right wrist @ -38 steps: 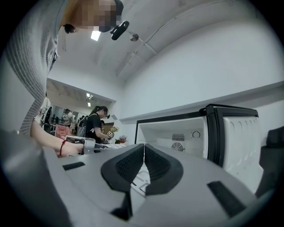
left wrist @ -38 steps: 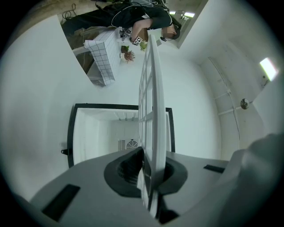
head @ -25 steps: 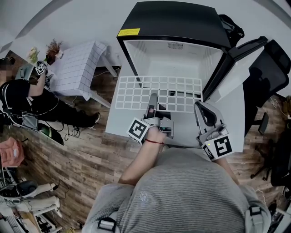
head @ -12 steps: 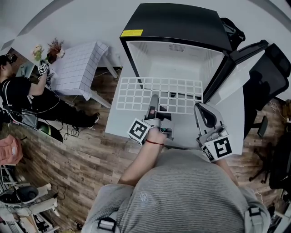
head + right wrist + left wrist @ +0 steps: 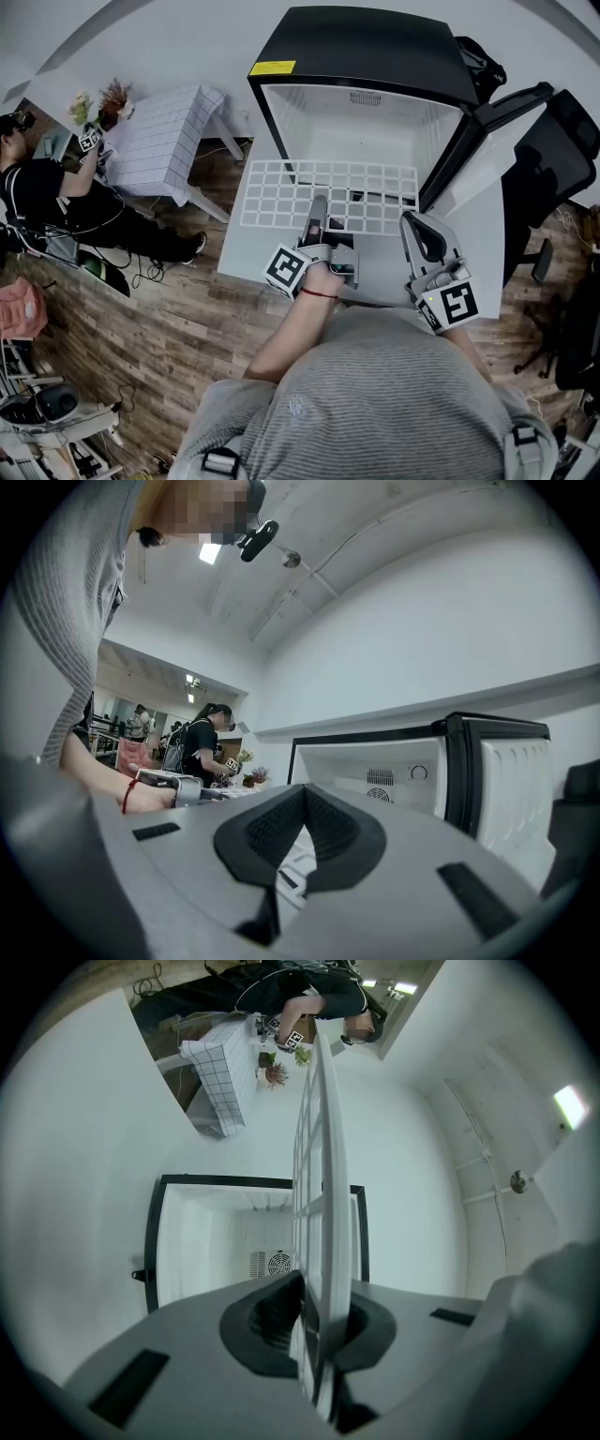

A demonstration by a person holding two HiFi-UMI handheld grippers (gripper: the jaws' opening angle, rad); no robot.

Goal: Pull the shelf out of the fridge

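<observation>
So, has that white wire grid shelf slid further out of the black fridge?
No. The white wire grid shelf lies where it did against the black fridge's front edge.

wood-plank floor (image 5: 187, 323), white wall (image 5: 141, 37), grid-patterned side table (image 5: 164, 141) left, black chair (image 5: 562, 141) right.

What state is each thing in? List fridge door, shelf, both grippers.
fridge door, swung open.
shelf, drawn mostly out, level, gripped at its near edge.
left gripper, shut on the shelf.
right gripper, shut, holding nothing.
</observation>
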